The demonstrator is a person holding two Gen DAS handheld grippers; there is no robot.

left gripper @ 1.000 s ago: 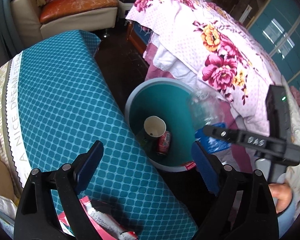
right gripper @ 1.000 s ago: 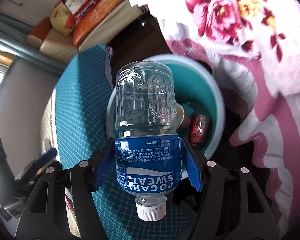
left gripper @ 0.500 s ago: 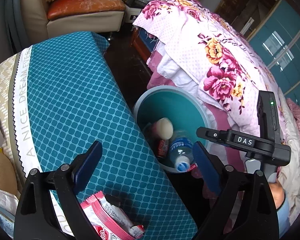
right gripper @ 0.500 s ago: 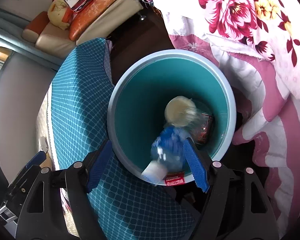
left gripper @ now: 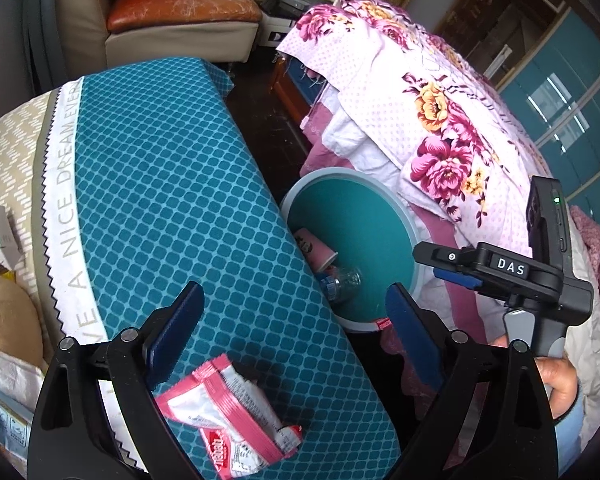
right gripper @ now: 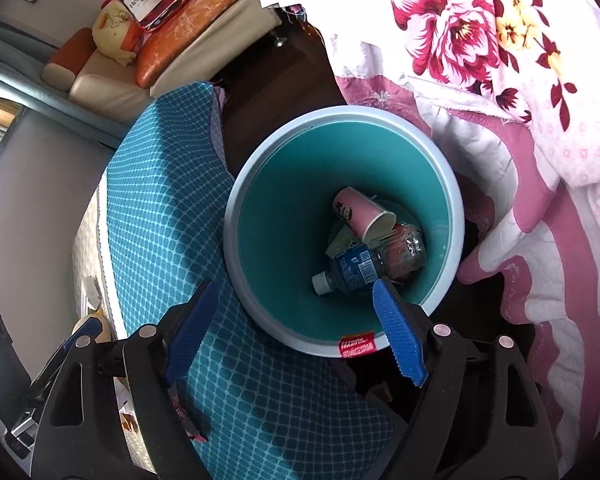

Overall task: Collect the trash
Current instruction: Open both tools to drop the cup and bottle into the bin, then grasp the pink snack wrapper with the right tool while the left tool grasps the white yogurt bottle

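The right tongs (right gripper: 296, 320) were opening with nothing between them, above the teal bin (right gripper: 256, 304). Inside lay the plastic bottle (right gripper: 360, 268) under a pink paper cup (right gripper: 360, 212); a red can beneath showed only through the bottle. The left tongs (left gripper: 296, 332) gaped empty over the desk (left gripper: 172, 184), whose pink wrapper (left gripper: 228, 416) only the left view showed whole.
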